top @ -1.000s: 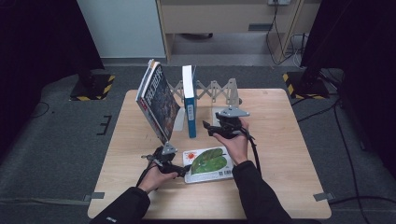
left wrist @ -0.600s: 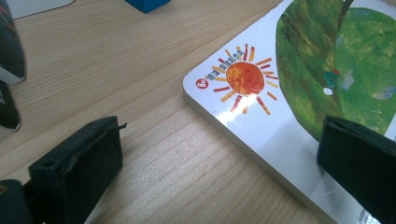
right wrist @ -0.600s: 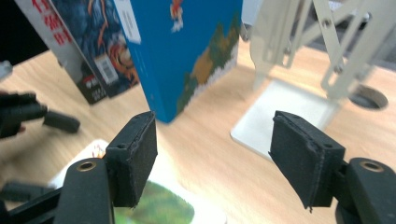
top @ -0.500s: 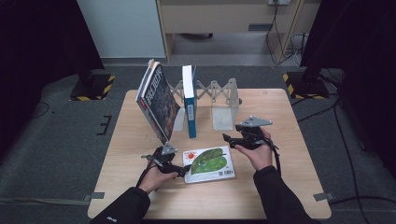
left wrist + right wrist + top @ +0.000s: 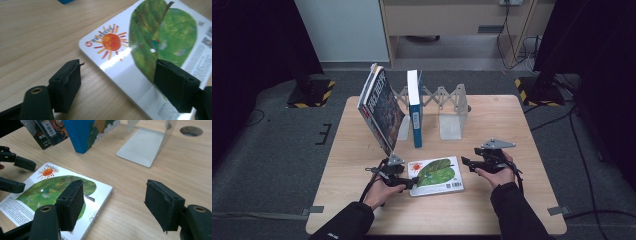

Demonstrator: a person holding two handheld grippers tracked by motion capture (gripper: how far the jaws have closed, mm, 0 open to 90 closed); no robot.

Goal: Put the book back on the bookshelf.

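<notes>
Open tool (image 5: 113, 205) beside leaf book (image 5: 50, 192)

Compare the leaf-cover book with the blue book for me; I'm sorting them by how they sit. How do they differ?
The leaf-cover book lies flat on the table, cover up, near the person; the blue book stands upright farther back in the folding rack. The leaf-cover book shows a white cover with a green leaf and orange sun; the blue book shows mainly its blue spine. The leaf-cover book sits between the grippers; the blue book stands apart from them. Both are closed.

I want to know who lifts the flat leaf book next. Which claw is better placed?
Left. The left claw already straddles the leaf book's near corner, jaws just closing. The right claw stands open beside its far edge.
</notes>
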